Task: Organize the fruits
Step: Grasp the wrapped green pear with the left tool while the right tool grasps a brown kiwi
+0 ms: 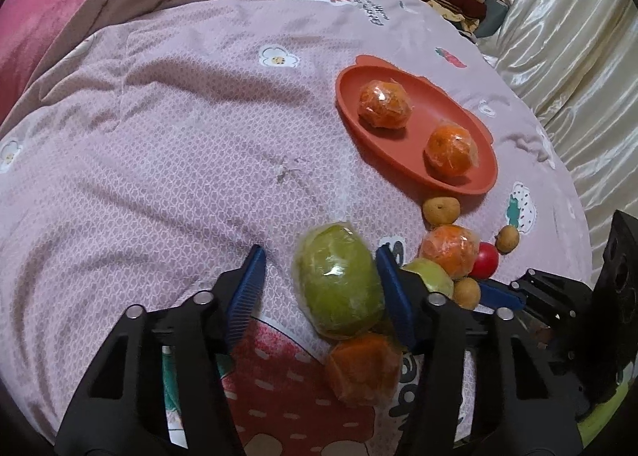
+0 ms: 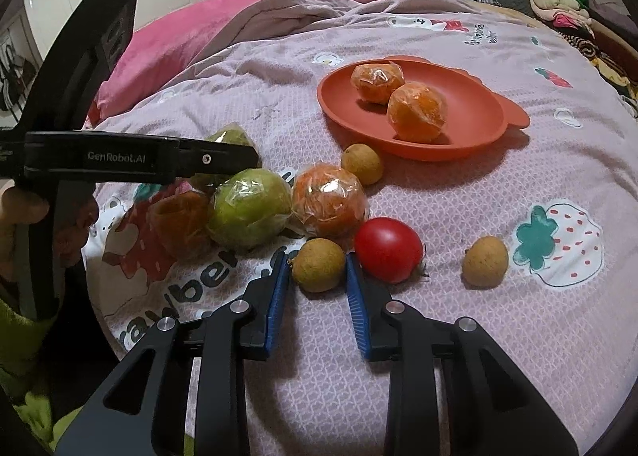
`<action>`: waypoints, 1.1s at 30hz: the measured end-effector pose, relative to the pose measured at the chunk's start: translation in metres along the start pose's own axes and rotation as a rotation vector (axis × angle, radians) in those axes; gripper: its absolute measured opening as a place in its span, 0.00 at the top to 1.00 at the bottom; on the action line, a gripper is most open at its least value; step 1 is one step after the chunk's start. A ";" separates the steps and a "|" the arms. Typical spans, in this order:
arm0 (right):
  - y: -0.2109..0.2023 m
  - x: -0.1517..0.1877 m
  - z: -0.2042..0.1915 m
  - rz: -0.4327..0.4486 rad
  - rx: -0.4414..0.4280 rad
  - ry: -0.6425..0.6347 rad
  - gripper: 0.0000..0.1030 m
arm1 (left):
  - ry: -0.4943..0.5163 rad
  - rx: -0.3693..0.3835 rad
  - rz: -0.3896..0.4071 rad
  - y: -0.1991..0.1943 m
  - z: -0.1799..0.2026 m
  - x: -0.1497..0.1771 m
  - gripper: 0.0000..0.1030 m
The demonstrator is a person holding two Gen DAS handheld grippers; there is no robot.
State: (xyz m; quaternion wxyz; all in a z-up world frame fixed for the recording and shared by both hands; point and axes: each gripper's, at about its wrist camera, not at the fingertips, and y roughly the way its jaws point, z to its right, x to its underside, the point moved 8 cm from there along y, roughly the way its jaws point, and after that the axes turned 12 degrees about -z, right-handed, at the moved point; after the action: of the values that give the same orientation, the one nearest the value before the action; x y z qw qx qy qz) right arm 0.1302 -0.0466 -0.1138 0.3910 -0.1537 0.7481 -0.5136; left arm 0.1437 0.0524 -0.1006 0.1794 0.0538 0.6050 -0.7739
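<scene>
On the bed's pink printed blanket (image 1: pixel 167 145), an orange plate (image 1: pixel 470 176) holds two wrapped oranges (image 1: pixel 384 104), well apart from the fruit pile nearer the grippers. The left gripper (image 1: pixel 319 276) straddles a wrapped green fruit (image 1: pixel 339 280), its right pad touching, the left pad clear. The right gripper (image 2: pixel 318 272) pinches a small brown longan (image 2: pixel 318 264) beside a red tomato (image 2: pixel 388 249).
</scene>
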 end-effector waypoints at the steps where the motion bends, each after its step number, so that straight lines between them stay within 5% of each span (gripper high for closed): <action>1: 0.000 0.000 0.000 0.002 -0.002 0.000 0.73 | 0.006 -0.002 0.000 0.001 0.002 0.000 0.58; 33: -0.043 -0.006 0.013 0.096 -0.031 0.036 0.74 | 0.048 0.024 0.051 -0.023 0.015 -0.003 0.71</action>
State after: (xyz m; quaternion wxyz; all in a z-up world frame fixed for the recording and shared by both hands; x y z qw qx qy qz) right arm 0.1357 -0.0698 -0.0749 0.3993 -0.1146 0.7695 -0.4851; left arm 0.1405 0.0437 -0.0749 0.1838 0.0901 0.5985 -0.7746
